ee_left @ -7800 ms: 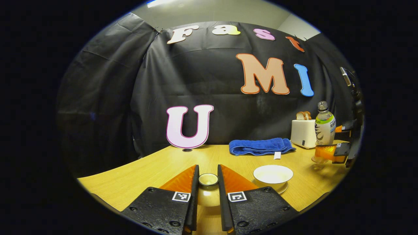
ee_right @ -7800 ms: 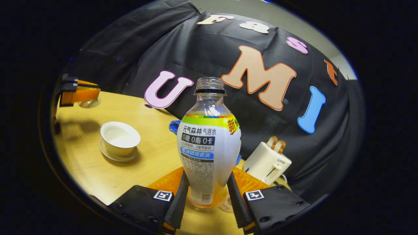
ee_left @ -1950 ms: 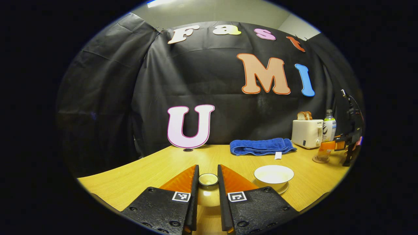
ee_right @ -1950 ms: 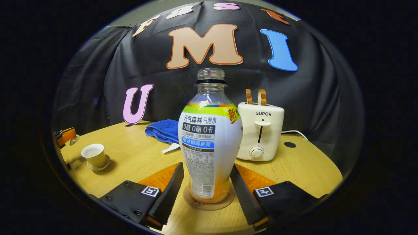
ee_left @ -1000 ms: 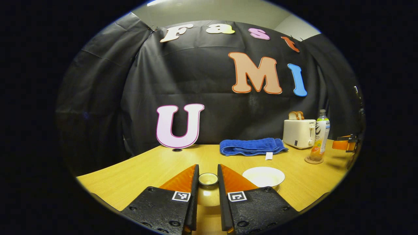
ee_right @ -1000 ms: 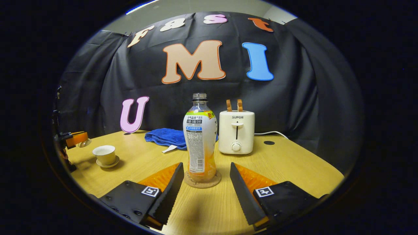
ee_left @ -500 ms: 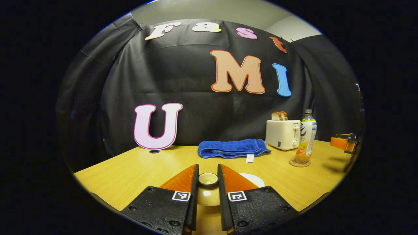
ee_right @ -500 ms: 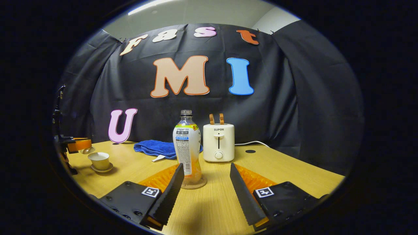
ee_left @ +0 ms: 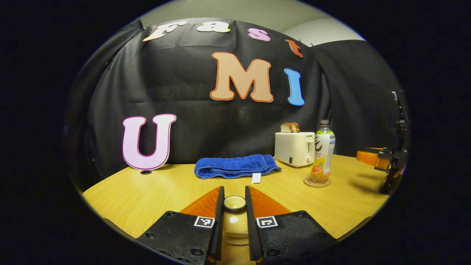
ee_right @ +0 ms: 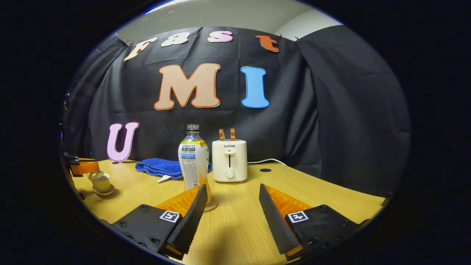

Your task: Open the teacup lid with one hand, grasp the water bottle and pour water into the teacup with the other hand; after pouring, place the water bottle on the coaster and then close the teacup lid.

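My left gripper (ee_left: 234, 195) is shut on the knob of the beige teacup lid (ee_left: 234, 221), which hides what lies under it. In the right gripper view, that left gripper (ee_right: 84, 167) holds the lid (ee_right: 95, 175) directly over the teacup (ee_right: 102, 185) on its saucer (ee_right: 104, 192); I cannot tell if lid and rim touch. The water bottle (ee_right: 192, 162) stands upright, uncapped, on the round coaster (ee_right: 212, 205). My right gripper (ee_right: 232, 189) is open, pulled back from the bottle, with nothing between its fingers. From the left gripper view, the bottle (ee_left: 322, 151), coaster (ee_left: 316, 182) and right gripper (ee_left: 382, 160) are at right.
A white toaster (ee_right: 229, 160) with bread slices stands behind the bottle, its cable trailing right. A folded blue towel (ee_left: 235, 166) lies by the back wall. The wooden table (ee_left: 147, 195) ends near both grippers, with a cable hole (ee_right: 265, 170) at its back.
The right gripper let go of the bottle on the coaster and drew back, open. The left gripper carried the lid rightward to above the teacup.
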Action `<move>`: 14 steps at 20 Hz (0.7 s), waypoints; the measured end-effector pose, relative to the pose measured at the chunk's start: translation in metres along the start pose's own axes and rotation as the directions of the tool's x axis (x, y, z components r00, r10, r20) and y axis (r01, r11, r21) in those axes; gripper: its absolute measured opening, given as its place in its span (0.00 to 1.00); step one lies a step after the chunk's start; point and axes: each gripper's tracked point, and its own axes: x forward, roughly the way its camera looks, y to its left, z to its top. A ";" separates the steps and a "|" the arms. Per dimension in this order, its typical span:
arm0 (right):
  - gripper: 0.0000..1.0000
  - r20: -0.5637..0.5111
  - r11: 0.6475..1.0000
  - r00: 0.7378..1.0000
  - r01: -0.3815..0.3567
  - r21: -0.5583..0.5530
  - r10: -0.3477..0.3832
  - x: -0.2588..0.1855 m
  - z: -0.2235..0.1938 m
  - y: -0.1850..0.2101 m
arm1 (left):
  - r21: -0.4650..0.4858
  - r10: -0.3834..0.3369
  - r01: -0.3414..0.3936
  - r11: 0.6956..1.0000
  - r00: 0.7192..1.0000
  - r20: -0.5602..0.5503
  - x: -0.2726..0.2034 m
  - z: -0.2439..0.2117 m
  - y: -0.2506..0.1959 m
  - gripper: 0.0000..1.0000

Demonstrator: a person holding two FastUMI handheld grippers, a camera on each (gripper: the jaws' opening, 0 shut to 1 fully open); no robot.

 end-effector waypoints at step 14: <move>0.90 0.001 1.000 1.000 -0.004 0.000 0.004 0.001 0.000 0.000 | 0.026 -0.021 0.023 0.999 0.998 -0.054 0.005 -0.007 -0.004 0.35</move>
